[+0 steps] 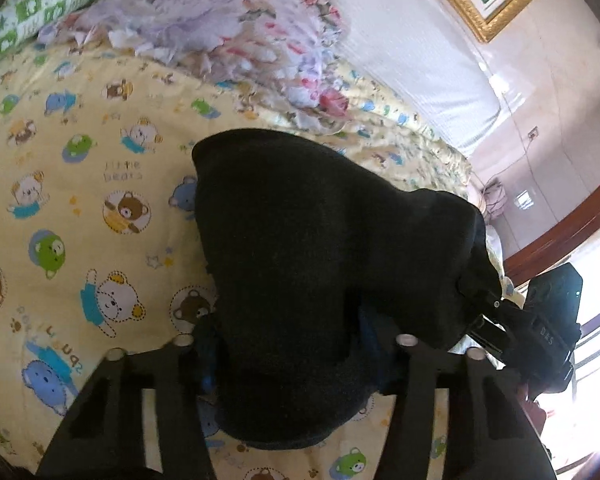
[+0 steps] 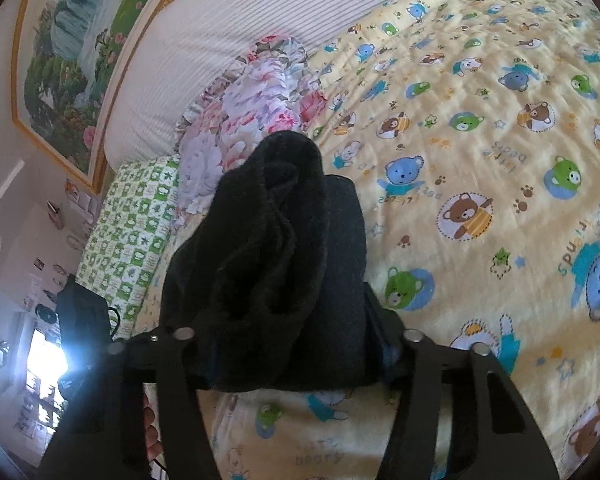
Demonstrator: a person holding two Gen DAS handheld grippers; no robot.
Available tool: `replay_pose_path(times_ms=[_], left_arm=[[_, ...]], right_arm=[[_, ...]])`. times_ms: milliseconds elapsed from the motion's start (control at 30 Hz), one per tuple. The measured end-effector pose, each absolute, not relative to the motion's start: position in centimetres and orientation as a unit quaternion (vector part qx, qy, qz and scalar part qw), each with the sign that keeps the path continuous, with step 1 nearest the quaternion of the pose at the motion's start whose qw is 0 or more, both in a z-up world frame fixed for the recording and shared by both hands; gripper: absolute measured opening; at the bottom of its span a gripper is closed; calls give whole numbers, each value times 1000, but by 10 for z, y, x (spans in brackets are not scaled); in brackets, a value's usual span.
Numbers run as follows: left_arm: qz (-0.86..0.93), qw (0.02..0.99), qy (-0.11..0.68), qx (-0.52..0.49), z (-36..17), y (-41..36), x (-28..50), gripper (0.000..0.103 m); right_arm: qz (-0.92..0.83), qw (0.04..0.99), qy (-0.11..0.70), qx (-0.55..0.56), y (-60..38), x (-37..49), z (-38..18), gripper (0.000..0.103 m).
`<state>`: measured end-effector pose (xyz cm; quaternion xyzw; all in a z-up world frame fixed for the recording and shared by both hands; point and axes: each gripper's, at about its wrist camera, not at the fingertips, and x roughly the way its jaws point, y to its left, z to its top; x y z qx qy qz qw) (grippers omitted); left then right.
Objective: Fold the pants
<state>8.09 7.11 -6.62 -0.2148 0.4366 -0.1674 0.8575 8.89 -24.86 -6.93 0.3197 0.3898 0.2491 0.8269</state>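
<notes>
The black pants [image 1: 320,264] are bunched into a thick bundle held above the yellow bear-print bedsheet [image 1: 80,184]. My left gripper [image 1: 292,352] is shut on one end of the bundle; its fingertips are buried in the cloth. In the left wrist view my right gripper [image 1: 496,312] grips the far right end of the pants. In the right wrist view the pants [image 2: 268,264] drape in folds over my right gripper [image 2: 296,356], which is shut on them. My left gripper shows at the left edge of that view [image 2: 84,316].
A floral pillow [image 1: 220,32] and a green checked pillow [image 1: 48,4] lie by the white padded headboard [image 2: 204,52]. A gold-framed painting [image 2: 68,56] hangs on the wall. A bright window [image 1: 588,380] is beside the bed. The bedsheet [image 2: 480,140] spreads wide to the right.
</notes>
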Motion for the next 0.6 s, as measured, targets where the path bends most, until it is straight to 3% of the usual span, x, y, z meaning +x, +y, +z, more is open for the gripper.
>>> replay_pose_path(times_ms=[133,600], left_arm=[[-177,860,425,-222,-57,79,76,37],[-125,893,378,-211,-21,134,52,36]], right_arm=[[254,829,378,324,-242,84,-58,50],[312,823,365,303,-180,89,-28,47]])
